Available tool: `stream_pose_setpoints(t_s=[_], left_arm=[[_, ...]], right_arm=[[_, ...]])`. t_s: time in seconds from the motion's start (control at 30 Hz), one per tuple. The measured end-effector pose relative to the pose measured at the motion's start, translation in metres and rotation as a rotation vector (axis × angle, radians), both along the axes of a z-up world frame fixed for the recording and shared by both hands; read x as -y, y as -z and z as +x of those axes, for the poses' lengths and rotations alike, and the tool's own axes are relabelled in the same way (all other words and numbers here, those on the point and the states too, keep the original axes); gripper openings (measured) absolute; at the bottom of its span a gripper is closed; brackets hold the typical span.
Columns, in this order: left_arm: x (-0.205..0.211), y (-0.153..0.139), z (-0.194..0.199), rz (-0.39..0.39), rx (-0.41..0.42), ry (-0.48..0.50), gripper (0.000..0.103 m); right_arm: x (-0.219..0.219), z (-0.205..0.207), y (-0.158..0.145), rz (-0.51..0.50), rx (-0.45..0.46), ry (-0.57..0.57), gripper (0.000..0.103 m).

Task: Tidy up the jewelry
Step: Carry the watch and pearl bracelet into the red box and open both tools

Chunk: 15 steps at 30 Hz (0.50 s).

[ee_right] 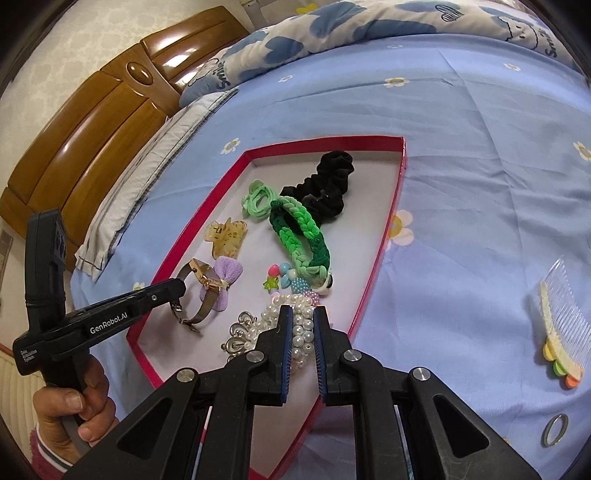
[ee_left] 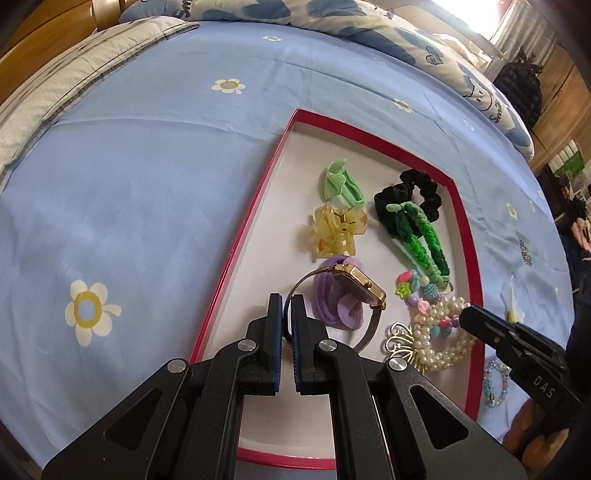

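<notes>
A shallow red-rimmed box (ee_left: 243, 236) with a white floor lies on the blue flowered bedsheet. In it are hair ties, a yellow claw clip (ee_left: 338, 230), a black scrunchie (ee_left: 410, 192) and a green braided tie (ee_left: 424, 236). My left gripper (ee_left: 286, 308) is shut on the mesh strap of a gold watch (ee_left: 360, 284), which leans on a purple bow tie (ee_left: 343, 306). My right gripper (ee_right: 303, 317) is shut on a pearl bracelet (ee_right: 271, 314) low over the box's near end, beside a silver crown piece (ee_right: 240, 332) and coloured beads (ee_right: 284, 278).
On the sheet right of the box lie a clear comb with coloured flowers (ee_right: 557, 332) and a metal ring (ee_right: 554, 430). A pastel bead bracelet (ee_left: 496, 384) lies just outside the rim. A pillow (ee_right: 147, 184), a wooden headboard (ee_right: 85, 136) and a duvet (ee_right: 332, 33) lie beyond.
</notes>
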<state>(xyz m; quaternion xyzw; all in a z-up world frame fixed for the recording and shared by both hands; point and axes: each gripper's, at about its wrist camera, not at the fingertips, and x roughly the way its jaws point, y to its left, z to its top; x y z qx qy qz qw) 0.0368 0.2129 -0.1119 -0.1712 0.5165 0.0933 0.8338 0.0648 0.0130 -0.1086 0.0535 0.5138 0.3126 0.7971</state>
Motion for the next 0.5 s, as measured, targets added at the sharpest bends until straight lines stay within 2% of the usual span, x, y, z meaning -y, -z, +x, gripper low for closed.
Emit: stream_pose_setpoints(t_s=[0.27,0.5], left_arm=[[0.000,0.003,0.001,0.006,-0.016,0.001,0.004],[0.003,0.001,0.001,0.013,-0.024,0.009,0.007]], right_arm=[[-0.009,0.005,0.004,-0.027,0.003,-0.025,0.011],[-0.011,0.006,0.004,-0.012,-0.011,-0.035,0.017]])
